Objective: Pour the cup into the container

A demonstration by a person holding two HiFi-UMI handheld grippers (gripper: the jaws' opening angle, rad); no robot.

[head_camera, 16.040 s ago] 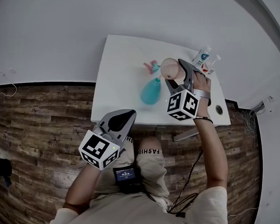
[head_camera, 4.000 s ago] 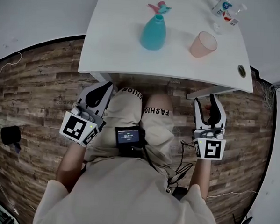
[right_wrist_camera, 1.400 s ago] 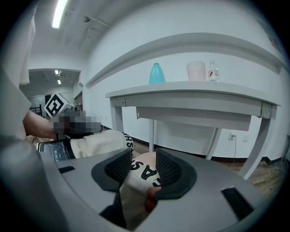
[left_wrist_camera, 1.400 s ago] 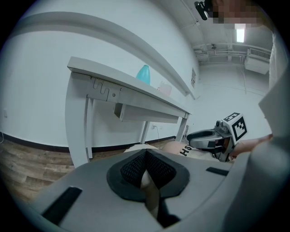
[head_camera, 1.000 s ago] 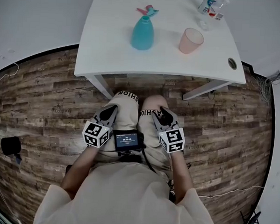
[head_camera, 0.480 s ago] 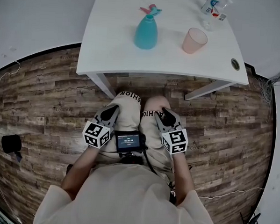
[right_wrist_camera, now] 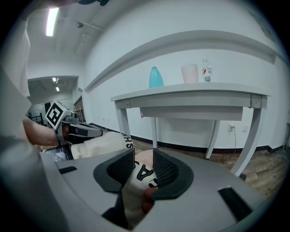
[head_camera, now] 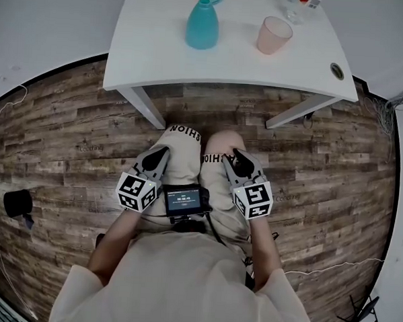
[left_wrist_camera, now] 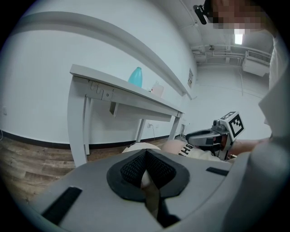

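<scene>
Bright, even, diffuse indoor light; ceiling lamps [right_wrist_camera: 51, 21] burn out to white in both gripper views; only a faint shadow below the table [head_camera: 153, 47] on the floor [head_camera: 68, 136]; strong fisheye curvature; dark circular vignette; nearest foreground slightly soft.

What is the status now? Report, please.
Left gripper shut, empty. Right gripper open, empty, jaws just closing. Cup upright on table, apart from teal container. Nothing blocking the cup.
</scene>
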